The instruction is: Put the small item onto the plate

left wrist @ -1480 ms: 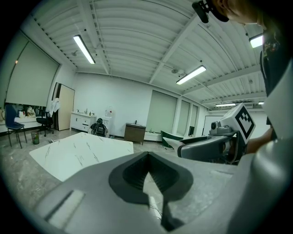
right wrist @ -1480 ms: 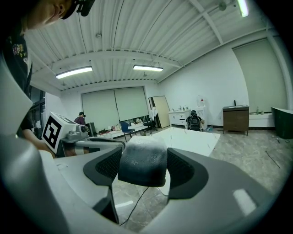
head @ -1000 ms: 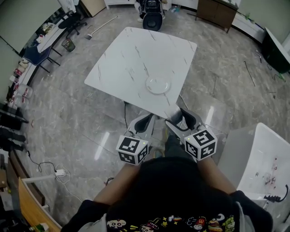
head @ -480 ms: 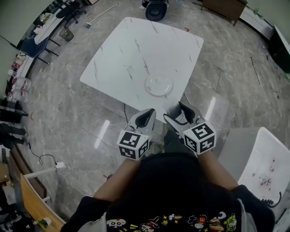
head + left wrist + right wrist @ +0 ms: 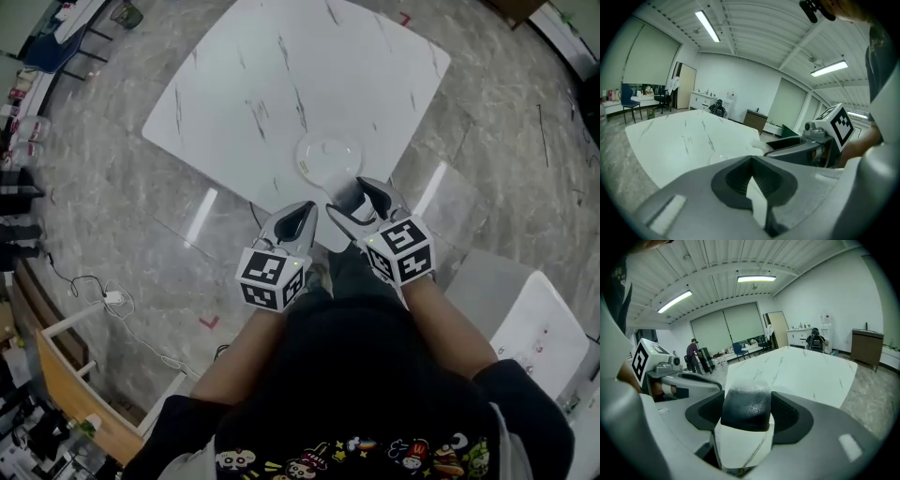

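A clear round plate (image 5: 328,155) lies on the white marble table (image 5: 281,75), near its front edge. My right gripper (image 5: 351,201) hovers at that edge, just short of the plate, shut on a small item (image 5: 348,195). In the right gripper view the item (image 5: 745,408) has a glossy black top and a pale translucent body, clamped between the jaws of the right gripper (image 5: 745,420). My left gripper (image 5: 299,221) hangs beside it, off the table edge, shut with nothing in it. In the left gripper view its jaws (image 5: 752,180) meet at the tip.
A second white table (image 5: 548,323) stands at the lower right. A power strip and cable (image 5: 111,300) lie on the floor at left. A wooden frame (image 5: 66,394) fills the lower left corner. A person (image 5: 694,352) stands far across the room.
The view has closed in on the table. Both grippers moved forward; the right one now reaches the table's front edge close to the plate, still holding the item.
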`<state>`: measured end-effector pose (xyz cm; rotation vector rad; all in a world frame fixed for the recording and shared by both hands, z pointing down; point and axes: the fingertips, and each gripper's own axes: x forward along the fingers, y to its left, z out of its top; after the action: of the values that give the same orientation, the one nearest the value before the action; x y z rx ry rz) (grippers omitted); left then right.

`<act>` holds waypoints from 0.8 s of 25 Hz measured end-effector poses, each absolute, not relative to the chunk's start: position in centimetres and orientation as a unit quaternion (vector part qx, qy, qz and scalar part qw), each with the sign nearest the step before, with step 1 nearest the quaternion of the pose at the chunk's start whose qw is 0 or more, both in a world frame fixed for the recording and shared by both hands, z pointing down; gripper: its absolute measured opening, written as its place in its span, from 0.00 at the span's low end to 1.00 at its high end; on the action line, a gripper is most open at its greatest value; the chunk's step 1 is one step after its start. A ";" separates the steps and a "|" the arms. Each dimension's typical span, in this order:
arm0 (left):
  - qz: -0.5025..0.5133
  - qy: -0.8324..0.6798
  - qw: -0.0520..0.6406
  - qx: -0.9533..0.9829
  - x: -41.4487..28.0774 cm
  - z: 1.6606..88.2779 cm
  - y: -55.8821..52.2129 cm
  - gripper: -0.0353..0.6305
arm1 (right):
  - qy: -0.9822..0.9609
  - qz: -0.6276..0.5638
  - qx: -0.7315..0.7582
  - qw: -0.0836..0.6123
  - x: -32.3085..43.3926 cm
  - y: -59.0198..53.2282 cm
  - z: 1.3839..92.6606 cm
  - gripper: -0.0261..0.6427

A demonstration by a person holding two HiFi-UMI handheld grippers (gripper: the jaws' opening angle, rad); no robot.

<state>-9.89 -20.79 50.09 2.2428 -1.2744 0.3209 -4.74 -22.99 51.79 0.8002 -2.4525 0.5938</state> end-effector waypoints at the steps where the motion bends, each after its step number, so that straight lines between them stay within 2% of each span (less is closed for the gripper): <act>1: 0.120 -0.476 0.277 0.826 -10.0 50.9 -21.3 0.05 | -0.898 0.218 0.287 0.252 -5.0 -23.7 52.6 0.54; 12: 0.118 -0.516 0.327 0.783 -12.3 55.7 -25.2 0.05 | -0.879 0.209 0.260 0.341 -7.5 -29.3 61.3 0.54; 20: 0.126 -0.533 0.342 0.764 -13.3 56.2 -24.8 0.05 | -0.867 0.209 0.260 0.371 -7.5 -31.6 64.1 0.54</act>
<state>-13.34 -24.77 56.21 1.9852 -1.3858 0.3272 -7.54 -31.55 64.14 0.6657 -2.2236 0.5355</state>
